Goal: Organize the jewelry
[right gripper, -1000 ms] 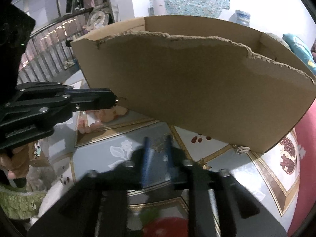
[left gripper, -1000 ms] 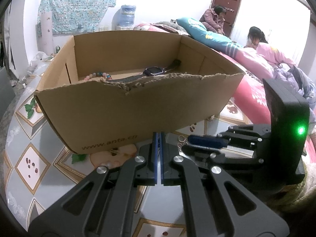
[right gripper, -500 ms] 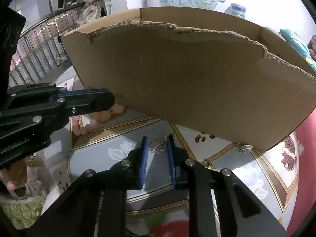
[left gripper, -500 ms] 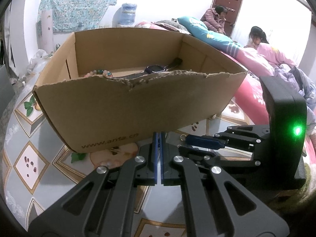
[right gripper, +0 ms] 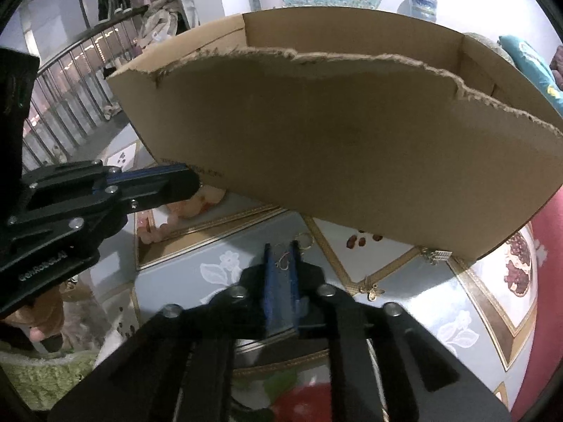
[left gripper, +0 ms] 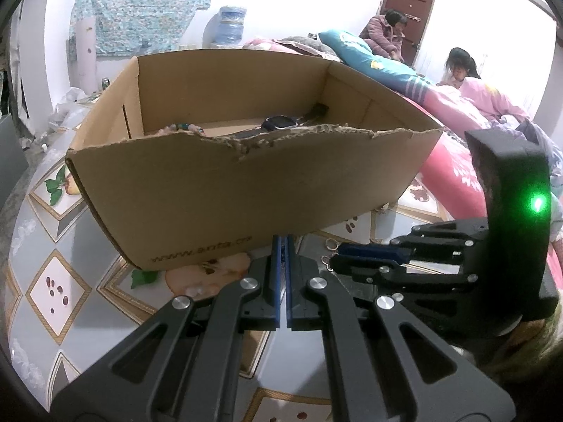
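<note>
Right wrist view: the right gripper (right gripper: 281,263) has just been closing, with a small earring (right gripper: 282,259) between its tips — pinched or not, I cannot tell. Just ahead stands the box (right gripper: 352,154). Left gripper (left gripper: 281,246) is pressed together, empty — box (left gripper: 218,193) ahead.

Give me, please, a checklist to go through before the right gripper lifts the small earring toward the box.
1. The small earring lies between the jaws of the right gripper, which have just been closing: ok.
2. The pads really press the earring: cannot tell.
3. The left gripper is shut, empty and apart from the earring: ok.
4. The cardboard box is open on top, with free floor near the watch and the bead bracelet: ok.
5. The gold ring lies outside the jaws, just beyond the right finger: ok.
</note>
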### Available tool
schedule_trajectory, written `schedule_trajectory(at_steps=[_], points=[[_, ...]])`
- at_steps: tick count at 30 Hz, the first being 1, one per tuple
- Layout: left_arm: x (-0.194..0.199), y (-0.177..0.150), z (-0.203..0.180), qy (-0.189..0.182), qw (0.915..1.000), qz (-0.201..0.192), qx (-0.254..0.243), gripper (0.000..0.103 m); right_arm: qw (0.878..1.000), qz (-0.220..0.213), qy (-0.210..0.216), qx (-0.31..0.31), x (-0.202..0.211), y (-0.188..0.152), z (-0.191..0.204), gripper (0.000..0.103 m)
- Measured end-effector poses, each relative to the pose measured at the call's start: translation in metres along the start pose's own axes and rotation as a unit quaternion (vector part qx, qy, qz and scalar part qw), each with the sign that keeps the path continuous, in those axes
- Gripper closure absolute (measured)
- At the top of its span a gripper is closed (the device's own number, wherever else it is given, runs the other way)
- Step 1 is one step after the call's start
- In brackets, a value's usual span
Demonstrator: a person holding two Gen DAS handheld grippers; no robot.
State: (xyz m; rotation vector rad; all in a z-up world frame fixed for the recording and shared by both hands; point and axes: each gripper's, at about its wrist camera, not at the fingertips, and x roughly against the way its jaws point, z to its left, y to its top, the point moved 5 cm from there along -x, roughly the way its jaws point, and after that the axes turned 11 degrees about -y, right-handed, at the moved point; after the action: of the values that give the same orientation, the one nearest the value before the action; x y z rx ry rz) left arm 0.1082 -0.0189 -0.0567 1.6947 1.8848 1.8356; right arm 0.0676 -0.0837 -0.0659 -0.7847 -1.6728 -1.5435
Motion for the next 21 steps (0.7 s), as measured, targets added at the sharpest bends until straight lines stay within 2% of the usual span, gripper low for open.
schedule_trajectory(at_steps=[1,2,5,9,12,14,21], points=[[0.0,-0.001,0.001,0.001,1.0,0.0,0.001,0.102,1.0,0.005,-0.001,0.002,-0.001,0.001,0.0,0.076],[0.0,-0.001,0.001,0.001,1.0,-0.001,0.002,0.102,1.0,0.01,-0.002,0.004,-0.002,0.002,-0.001,0.073],[-0.001,-0.002,0.002,0.001,1.0,-0.002,0.004,0.102,1.0,0.024,0.005,0.01,-0.006,0.003,-0.001,0.072],[-0.001,-0.003,0.002,0.0,1.0,-0.002,0.005,0.102,0.998,0.036,-0.013,0.044,-0.009,0.007,0.005,0.072],[-0.001,-0.003,0.002,-0.001,1.0,-0.003,0.005,0.102,0.997,0.047,-0.026,0.064,-0.011,0.009,0.009,0.076],[0.0,-0.003,0.003,-0.001,1.0,-0.005,0.007,0.102,0.996,0.054,-0.022,0.064,-0.011,0.01,0.009,0.083],[0.002,-0.004,0.006,-0.002,0.9999,-0.01,0.013,0.102,0.996,0.067,-0.014,0.063,-0.013,0.014,0.012,0.083]])
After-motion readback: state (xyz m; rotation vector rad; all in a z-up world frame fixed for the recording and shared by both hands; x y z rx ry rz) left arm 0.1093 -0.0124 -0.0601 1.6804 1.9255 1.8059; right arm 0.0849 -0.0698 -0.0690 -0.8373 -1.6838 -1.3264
